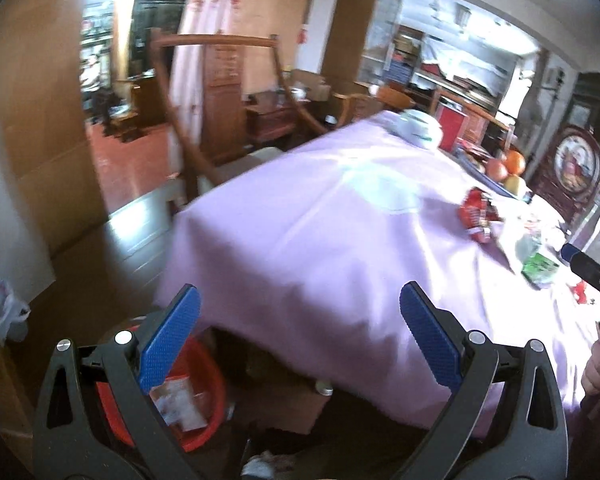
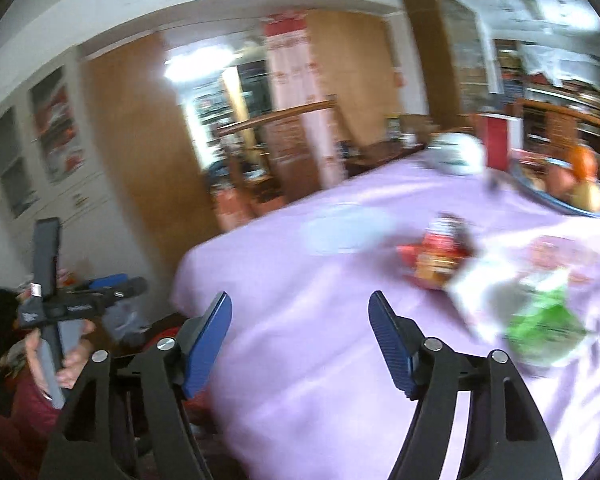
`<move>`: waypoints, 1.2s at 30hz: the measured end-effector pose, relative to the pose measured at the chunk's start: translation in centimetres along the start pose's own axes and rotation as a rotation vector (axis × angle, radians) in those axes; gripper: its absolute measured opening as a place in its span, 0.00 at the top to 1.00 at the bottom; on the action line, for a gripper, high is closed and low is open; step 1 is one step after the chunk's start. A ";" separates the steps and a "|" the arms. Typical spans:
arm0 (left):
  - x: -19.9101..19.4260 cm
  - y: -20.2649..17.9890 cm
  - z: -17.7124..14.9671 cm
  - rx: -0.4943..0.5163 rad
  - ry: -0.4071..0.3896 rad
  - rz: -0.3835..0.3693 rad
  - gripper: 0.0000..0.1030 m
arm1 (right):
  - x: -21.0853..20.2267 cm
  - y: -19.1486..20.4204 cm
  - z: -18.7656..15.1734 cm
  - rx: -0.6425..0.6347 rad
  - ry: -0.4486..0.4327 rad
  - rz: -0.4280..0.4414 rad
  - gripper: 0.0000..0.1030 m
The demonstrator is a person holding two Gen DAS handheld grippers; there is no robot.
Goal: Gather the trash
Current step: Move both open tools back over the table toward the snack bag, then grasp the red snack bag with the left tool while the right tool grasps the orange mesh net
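A table under a lilac cloth (image 1: 320, 232) (image 2: 320, 280) fills both views. On it lie a crumpled red snack wrapper (image 1: 478, 214) (image 2: 436, 256) and a green-and-white wrapper (image 1: 538, 264) (image 2: 540, 320). My left gripper (image 1: 300, 316) hangs open over the table's near corner with nothing between its blue pads. Below it on the floor stands a red bin (image 1: 204, 408) holding pale wrappers. My right gripper (image 2: 300, 320) is open and empty too, short of the wrappers. In the right wrist view, the left gripper (image 2: 100, 296) shows at the left in a hand.
A fruit tray (image 1: 500, 172) (image 2: 564, 192) and a white bowl (image 1: 418, 126) (image 2: 456, 152) stand at the table's far side. A wooden chair (image 1: 204, 100) stands behind the table. A white plastic bag (image 1: 2, 308) lies on the floor at left.
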State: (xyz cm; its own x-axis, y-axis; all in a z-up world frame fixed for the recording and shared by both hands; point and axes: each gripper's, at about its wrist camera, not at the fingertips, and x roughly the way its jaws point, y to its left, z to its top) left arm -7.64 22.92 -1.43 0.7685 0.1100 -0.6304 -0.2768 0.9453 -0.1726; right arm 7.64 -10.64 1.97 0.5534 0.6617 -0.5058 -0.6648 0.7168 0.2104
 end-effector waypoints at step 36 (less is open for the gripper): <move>25.1 -23.4 7.4 0.215 0.323 -0.270 0.06 | -10.3 -19.6 -1.6 0.242 -0.181 -0.753 0.07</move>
State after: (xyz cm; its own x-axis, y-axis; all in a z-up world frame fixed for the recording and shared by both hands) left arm 22.36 5.87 -7.57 0.5684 -0.2172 -0.7936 0.0595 0.9729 -0.2236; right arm 14.13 -31.84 1.74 0.8954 -0.0063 -0.4451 0.0335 0.9980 0.0531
